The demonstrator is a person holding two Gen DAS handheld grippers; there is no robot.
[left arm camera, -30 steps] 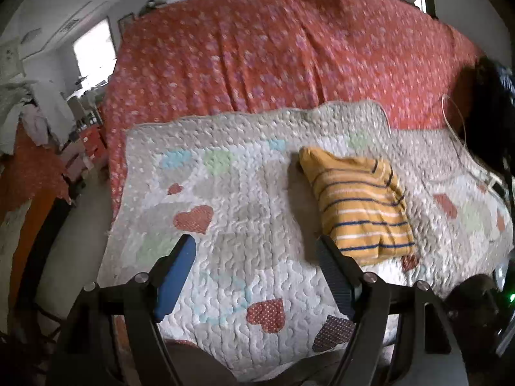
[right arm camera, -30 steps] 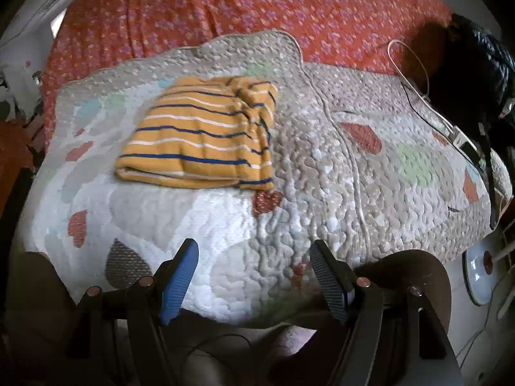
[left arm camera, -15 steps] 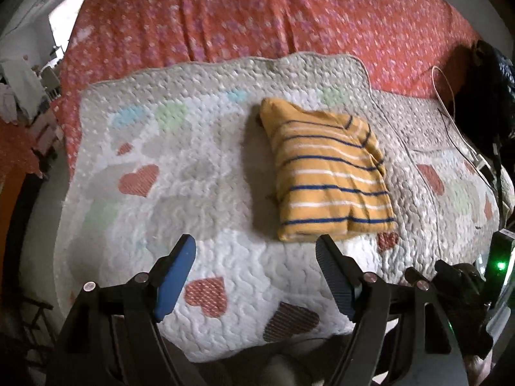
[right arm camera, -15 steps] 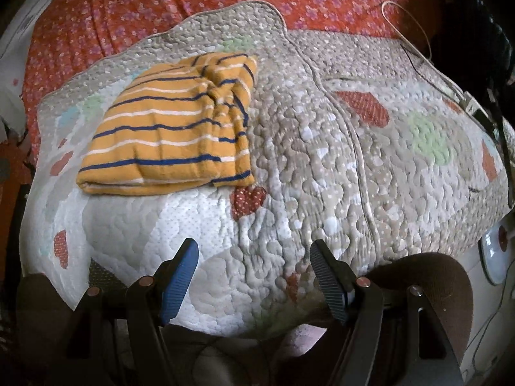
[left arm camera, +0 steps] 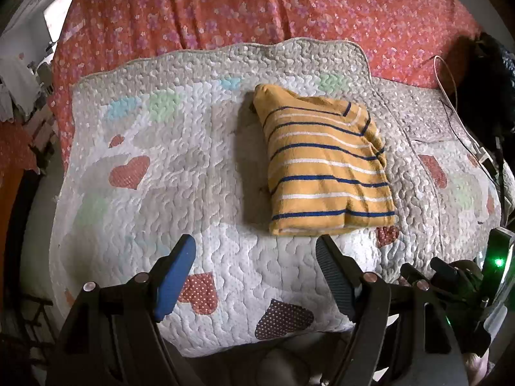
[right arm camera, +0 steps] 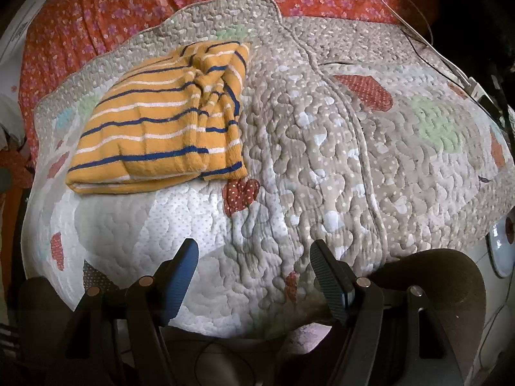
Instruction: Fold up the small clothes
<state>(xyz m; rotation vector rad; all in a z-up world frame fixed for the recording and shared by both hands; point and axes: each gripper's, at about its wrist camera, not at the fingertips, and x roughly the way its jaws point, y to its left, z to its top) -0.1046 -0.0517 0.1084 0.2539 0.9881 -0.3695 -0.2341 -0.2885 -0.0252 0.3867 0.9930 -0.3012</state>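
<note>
Left wrist view: the left claw (left arm camera: 254, 276) hangs over the near edge of the quilt (left arm camera: 161, 167), its two fingers spread wide with nothing between them but quilted fabric below. One finger carries a blue pad (left arm camera: 175, 278), the other a dark ribbed pad (left arm camera: 334, 281). The folded striped garment (left arm camera: 325, 167), mustard yellow with navy and white stripes, lies on the quilt toward its right side, its near folded edge just beyond the dark pad's tip and apart from it. The quilt, pale with heart patches, covers the near part of the bed; past its far scalloped edge the red floral bedsheet (left arm camera: 257, 9) shows. A thin cable (left arm camera: 450, 96) runs along the bed's right edge beside a dark bundle (left arm camera: 489, 96). At the lower right corner of the view sits part of the other handheld device with a green light (left arm camera: 499, 262).

Right wrist view: the right claw (right arm camera: 254, 273) is likewise wide open and empty, poised above the quilt's (right arm camera: 354, 160) near edge. The striped garment (right arm camera: 167, 122) rests toward the quilt's far left corner, well apart from this claw, with a bunched fold along its right side. A red dotted heart patch (right arm camera: 241, 193) lies just beside the garment's near right corner. A raised seam (right arm camera: 354, 122) runs across the quilt from far edge to near edge. The floral bedsheet (right arm camera: 96, 9) fills the far side, and the cable (right arm camera: 418, 32) trails along the bed's right edge.
</note>
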